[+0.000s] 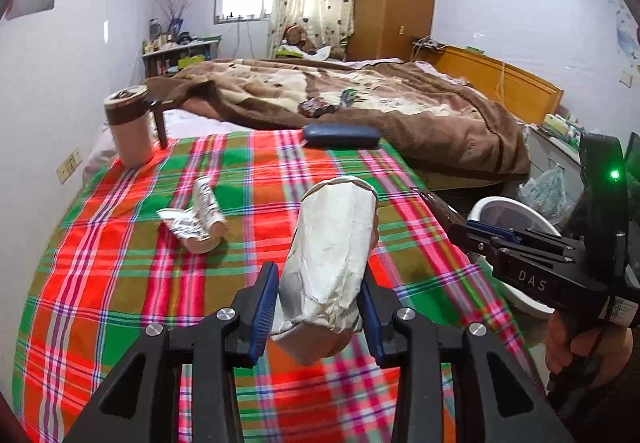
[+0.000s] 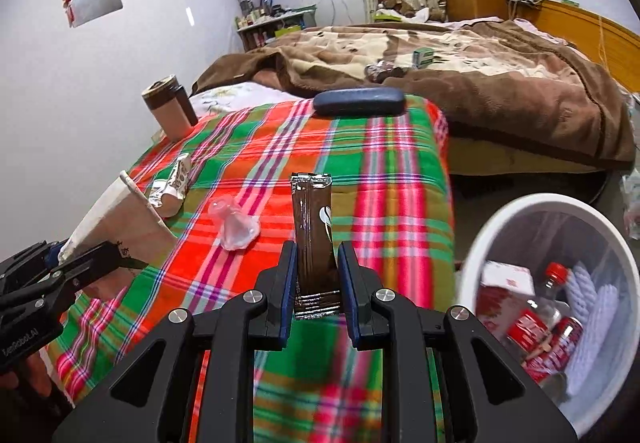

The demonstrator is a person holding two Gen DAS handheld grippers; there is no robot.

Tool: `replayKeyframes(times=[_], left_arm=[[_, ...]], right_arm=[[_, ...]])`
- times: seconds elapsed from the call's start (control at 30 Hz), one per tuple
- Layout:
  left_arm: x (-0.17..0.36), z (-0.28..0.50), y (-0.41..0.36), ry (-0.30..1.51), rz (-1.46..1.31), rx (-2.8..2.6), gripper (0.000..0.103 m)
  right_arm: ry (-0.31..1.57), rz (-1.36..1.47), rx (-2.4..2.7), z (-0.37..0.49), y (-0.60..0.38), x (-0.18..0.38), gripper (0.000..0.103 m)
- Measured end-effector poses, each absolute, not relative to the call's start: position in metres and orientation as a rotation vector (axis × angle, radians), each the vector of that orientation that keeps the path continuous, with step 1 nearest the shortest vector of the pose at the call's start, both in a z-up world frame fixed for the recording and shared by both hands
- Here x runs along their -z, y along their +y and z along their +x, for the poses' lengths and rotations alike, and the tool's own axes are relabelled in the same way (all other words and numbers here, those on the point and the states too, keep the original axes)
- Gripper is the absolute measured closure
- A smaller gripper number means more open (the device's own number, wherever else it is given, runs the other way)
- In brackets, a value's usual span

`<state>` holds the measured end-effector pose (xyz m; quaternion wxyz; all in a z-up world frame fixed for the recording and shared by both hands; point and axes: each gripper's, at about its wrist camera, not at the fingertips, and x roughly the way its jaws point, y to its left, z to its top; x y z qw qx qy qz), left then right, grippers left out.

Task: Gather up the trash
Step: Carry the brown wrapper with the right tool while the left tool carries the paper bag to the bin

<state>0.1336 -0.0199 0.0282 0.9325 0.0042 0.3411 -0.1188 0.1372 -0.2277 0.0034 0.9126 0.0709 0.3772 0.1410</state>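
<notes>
1. The left gripper is clamped on a crumpled paper cup, above the plaid cloth. The cup looks light, soft and crushable, so a grip across its middle suits it.
2. The right gripper is clamped on a brown sachet, thin, light and probably slick, held by its lower end.
3. The white bin stands just right of the cloth's edge, with bottles inside and open room above it.
4. Farther along the cloth lie a clear wrapper and a crumpled packet.
5. Beyond them stand a mug and a dark case.
</notes>
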Motion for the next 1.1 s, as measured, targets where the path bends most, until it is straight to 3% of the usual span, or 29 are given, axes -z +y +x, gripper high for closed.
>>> replayKeyframes(times=[1.1], left_arm=[[-0.031,0.128,-0.202,0.712,0.101,0.576,0.063]], right_arm=[[0.744,0.282,0.09,0.074,-0.37,0.002,0.081]])
